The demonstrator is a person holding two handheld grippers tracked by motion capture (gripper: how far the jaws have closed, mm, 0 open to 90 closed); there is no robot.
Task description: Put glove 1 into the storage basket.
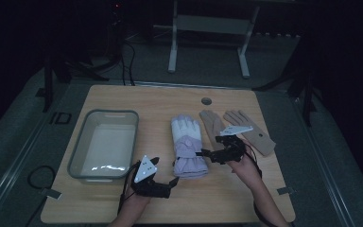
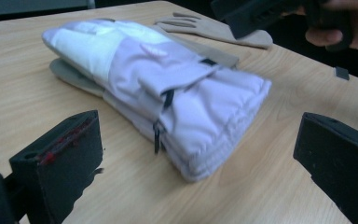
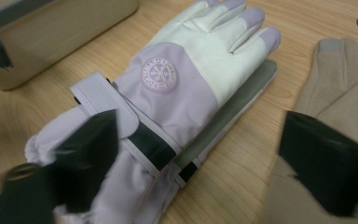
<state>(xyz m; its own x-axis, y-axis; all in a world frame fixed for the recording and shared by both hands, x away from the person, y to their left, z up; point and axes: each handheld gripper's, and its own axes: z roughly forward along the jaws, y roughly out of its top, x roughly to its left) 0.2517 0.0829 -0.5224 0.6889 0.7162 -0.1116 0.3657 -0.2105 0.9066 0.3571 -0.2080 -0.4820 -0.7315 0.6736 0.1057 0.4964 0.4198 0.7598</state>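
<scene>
Here, both grippers, left gripper [image 1: 172,182] and right gripper [image 1: 203,152], spread empty beside stacked lilac ski gloves [image 1: 187,146] mid-table; closing squarely across both cuffs looks wisest.

Worktop and what lies on it

I see a wooden worktop [image 1: 123,208] carrying a grey bin [image 1: 78,151] at left, stacked lilac ski gloves [image 1: 187,146] mid-table, and two tan gloves [image 1: 246,127] lying flat at right.
</scene>
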